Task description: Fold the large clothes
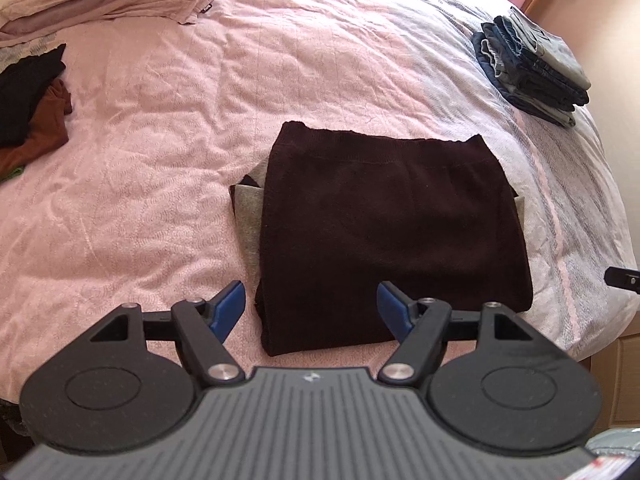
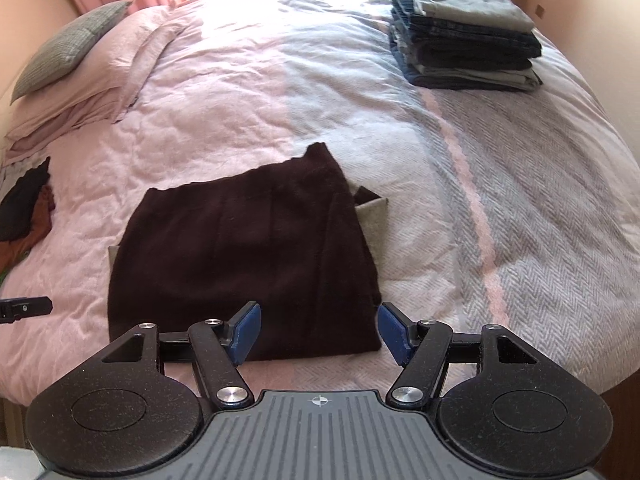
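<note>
Fold stage, late: the dark maroon garment (image 1: pixel 384 232) lay as a compact rectangle on the bed (image 1: pixel 160 160), a grey lining corner (image 1: pixel 250 216) peeking out at its 9 o'clock side in the left wrist view. I held my left tongs (image 1: pixel 311 310) open over the near left corner of the garment, nothing between the blue pads (image 1: pixel 230 308). My right tongs (image 2: pixel 319 330) also stood open, empty, straddling the near right corner (image 2: pixel 360 332).

I judged the step in hand to be either a last fold or a lift of the finished bundle. The next move called for both tongs to come down on the near hem together and pinch every layer at once, or the grey layer would slip out.

Open room was generous: bare coverlet lay from 10 to 2 o'clock beyond the garment. The folded jeans stack (image 2: pixel 464 36) sat well apart at 1 o'clock, the unfolded dark clothes (image 1: pixel 28 108) at 9 to 10 o'clock, and the near bed edge just beside my tongs.
</note>
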Demonstrator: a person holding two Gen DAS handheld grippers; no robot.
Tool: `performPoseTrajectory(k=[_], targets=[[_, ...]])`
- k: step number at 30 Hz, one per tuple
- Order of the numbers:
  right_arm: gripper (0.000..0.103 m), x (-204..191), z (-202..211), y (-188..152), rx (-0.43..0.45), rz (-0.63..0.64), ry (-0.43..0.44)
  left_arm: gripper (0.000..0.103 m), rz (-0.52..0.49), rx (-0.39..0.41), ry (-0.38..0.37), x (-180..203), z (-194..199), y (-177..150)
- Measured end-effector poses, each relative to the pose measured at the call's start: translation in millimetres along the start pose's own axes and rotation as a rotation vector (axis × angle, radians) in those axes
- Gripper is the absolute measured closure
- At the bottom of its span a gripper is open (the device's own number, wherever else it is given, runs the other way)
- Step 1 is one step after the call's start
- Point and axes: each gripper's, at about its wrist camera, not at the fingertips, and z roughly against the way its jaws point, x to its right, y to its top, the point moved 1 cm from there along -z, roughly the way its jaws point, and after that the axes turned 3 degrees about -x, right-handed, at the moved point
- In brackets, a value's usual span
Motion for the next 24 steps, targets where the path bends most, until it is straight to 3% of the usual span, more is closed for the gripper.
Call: performPoseTrajectory(k=[8, 17, 20, 24], targets=[[0.041, 31, -35, 1, -0.032, 0.008, -0.038, 0.034, 0.064, 0.062, -0.063, -29, -56, -9], [0.041, 80, -116, 12, -0.071, -0.001, -0.100, 0.033, 0.231, 0.099, -0.180, -84, -145, -17], [0.041, 93, -138, 14, -0.082, -0.031, -0.109, 0.028, 0.299, 0.117, -0.256, -101, -167, -20], [0.041, 106, -156, 15, -0.081, -0.060, -0.126, 0.023, 0.352, 0.158, -0.422, -116, -180, -24]])
